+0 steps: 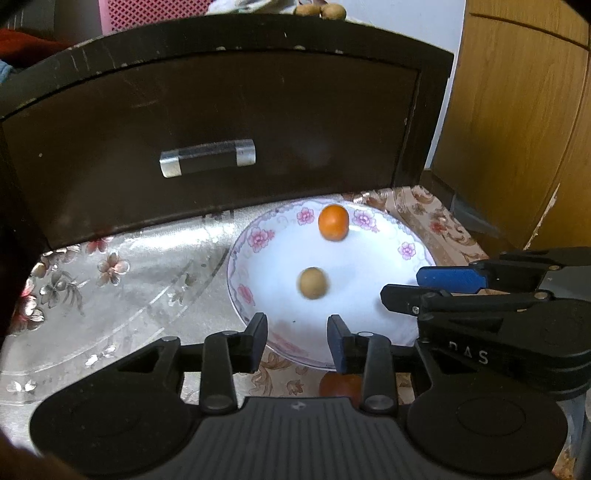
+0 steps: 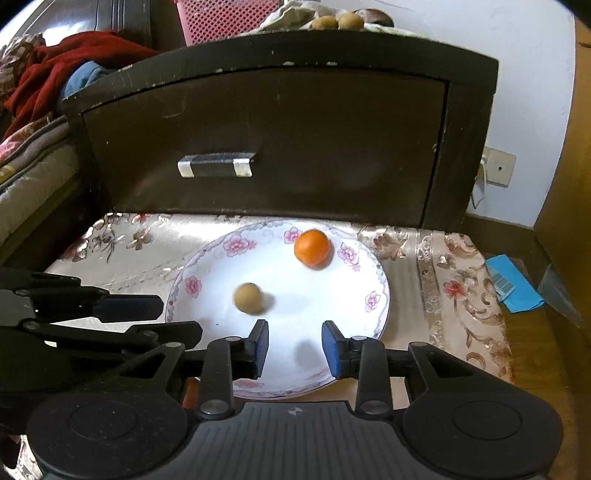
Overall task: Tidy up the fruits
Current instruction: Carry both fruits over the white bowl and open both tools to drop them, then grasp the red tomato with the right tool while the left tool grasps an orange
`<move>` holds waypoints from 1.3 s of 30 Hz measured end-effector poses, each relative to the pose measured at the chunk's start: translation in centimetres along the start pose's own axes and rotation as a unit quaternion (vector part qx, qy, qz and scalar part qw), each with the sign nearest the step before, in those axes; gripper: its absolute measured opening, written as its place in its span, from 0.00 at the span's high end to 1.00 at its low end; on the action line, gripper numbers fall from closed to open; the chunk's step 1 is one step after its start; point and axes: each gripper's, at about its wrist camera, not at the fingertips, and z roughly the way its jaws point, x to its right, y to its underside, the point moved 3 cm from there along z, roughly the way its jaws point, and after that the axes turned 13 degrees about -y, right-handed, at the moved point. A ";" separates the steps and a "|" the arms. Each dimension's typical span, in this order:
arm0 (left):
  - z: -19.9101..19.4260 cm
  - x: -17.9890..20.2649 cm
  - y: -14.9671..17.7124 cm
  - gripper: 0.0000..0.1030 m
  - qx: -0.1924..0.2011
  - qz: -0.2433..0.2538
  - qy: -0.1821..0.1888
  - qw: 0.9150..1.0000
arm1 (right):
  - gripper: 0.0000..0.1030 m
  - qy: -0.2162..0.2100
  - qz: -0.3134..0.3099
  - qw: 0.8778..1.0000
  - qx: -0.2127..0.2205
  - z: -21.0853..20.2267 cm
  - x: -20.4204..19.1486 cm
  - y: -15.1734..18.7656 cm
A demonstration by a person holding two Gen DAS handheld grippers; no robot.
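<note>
A white plate with a pink flower rim (image 1: 369, 266) (image 2: 314, 295) lies on the floral cloth. On it are a small orange fruit (image 1: 333, 222) (image 2: 312, 246) near the far rim and a round tan fruit (image 1: 313, 283) (image 2: 248, 298) near the middle, both slightly blurred. My left gripper (image 1: 298, 339) (image 2: 159, 319) is open over the plate's near-left rim, holding nothing. My right gripper (image 2: 294, 349) (image 1: 417, 288) is open over the near-right part, also holding nothing. Another reddish-orange fruit (image 1: 340, 386) sits off the plate, mostly hidden under the left gripper.
A dark wooden cabinet with a shut drawer and metal handle (image 1: 208, 157) (image 2: 217, 164) rises just behind the plate. Brown fruits (image 2: 338, 21) and a pink basket (image 2: 225, 16) sit on top. Bedding lies left, a wooden door (image 1: 517, 110) right, blue paper (image 2: 511, 282) on the floor.
</note>
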 end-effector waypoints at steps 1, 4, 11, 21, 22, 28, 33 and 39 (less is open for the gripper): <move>-0.2 -0.1 0.0 0.57 0.001 -0.002 -0.001 1.000 | 0.74 0.001 0.001 1.000 0.002 -0.2 0.0 -0.1; -0.9 -0.5 0.0 0.57 0.004 -0.006 -0.002 1.000 | 0.72 0.003 0.004 1.000 0.009 -1.1 -0.4 -0.1; -3.6 -1.4 0.6 0.56 0.013 -0.015 -0.006 1.000 | 0.71 0.002 0.014 1.000 0.020 -3.0 -1.6 0.2; -6.2 -2.5 2.2 0.56 0.012 -0.023 -0.007 1.000 | 0.68 -0.006 0.018 1.000 0.024 -5.5 -3.3 1.6; -6.5 -2.6 2.4 0.56 0.013 -0.024 -0.006 1.000 | 0.68 -0.007 0.019 1.000 0.024 -5.7 -3.4 1.8; -8.4 -3.3 4.1 0.56 0.010 -0.022 -0.007 1.000 | 0.68 -0.015 0.021 0.999 0.019 -7.0 -4.5 3.1; -9.2 -4.4 6.2 0.55 -0.002 -0.022 -0.014 1.000 | 0.67 -0.029 0.012 1.000 0.004 -7.3 -6.0 4.4; -9.1 -5.5 9.0 0.55 -0.032 -0.015 -0.023 0.999 | 0.67 -0.047 -0.001 0.999 -0.020 -6.6 -7.8 5.6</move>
